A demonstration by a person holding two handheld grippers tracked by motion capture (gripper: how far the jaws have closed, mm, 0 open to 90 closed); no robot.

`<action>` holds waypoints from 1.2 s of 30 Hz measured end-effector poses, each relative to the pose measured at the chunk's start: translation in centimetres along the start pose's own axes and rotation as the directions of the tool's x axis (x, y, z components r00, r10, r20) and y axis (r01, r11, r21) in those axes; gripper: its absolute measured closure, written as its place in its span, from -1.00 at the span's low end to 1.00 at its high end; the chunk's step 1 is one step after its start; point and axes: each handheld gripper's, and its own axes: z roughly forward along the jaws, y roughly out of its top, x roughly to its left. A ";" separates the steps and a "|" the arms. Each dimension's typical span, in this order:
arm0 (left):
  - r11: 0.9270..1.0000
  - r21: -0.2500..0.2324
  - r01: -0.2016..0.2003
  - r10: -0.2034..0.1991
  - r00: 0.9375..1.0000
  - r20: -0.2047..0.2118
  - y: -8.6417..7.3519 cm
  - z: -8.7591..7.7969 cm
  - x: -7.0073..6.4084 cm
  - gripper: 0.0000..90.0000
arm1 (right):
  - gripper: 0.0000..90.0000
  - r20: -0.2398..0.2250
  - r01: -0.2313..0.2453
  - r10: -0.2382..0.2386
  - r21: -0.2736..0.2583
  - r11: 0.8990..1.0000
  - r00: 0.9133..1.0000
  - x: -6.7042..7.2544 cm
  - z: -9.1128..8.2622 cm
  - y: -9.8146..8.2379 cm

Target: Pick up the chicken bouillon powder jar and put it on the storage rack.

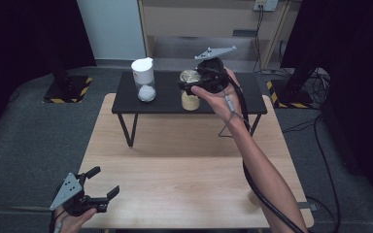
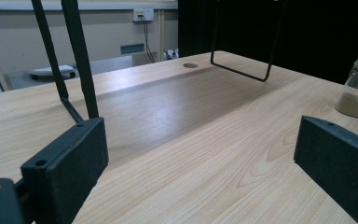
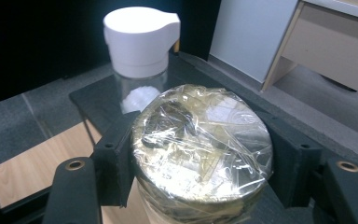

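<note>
Right claw [image 3: 200, 163] grips a round jar [image 3: 203, 154] topped with crinkled clear film; left claw [image 1: 102, 187] gapes open over the pale woodgrain tabletop [image 1: 184, 179]; white-capped glass jar [image 1: 144, 80] stands far left.

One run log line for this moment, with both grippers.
right gripper: shut on wrapped jar at black shelf | left gripper: open, holding nothing, above wooden table

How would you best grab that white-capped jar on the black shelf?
Take the jar by its clear glass body, below the wide white cap, coming in level from the front. It stands upright, the body is round and narrower than the cap, and the cap's spout juts out at one side, so the fingers would probably sit better on the glass.
</note>
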 end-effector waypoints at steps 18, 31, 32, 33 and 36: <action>1.000 -0.002 0.006 -0.006 1.000 0.002 -0.1 0.0 0.1 -0.96 | -0.21 0.073 -0.060 0.060 -0.009 0.998 0.996 -1.5 3.0 0.1; 1.000 -0.004 0.010 -0.010 1.000 0.004 -0.1 0.0 0.1 -0.96 | -0.21 0.093 -0.078 0.078 -0.006 0.997 0.993 -2.0 4.7 -0.2; 1.000 -0.004 0.009 -0.009 1.000 0.004 -0.1 0.0 0.1 -0.96 | -0.21 0.095 -0.081 0.081 -0.003 0.997 0.992 -2.0 4.8 -0.1; 1.000 -0.003 0.009 -0.009 1.000 0.004 -0.1 0.0 0.1 -0.96 | -0.21 0.095 -0.079 0.079 -0.004 0.997 0.992 -2.0 4.9 -0.2; 1.000 -0.003 0.009 -0.009 1.000 0.005 -0.1 0.0 0.2 -0.96 | -0.21 0.095 -0.085 0.085 0.000 0.996 0.992 -2.1 5.3 -0.4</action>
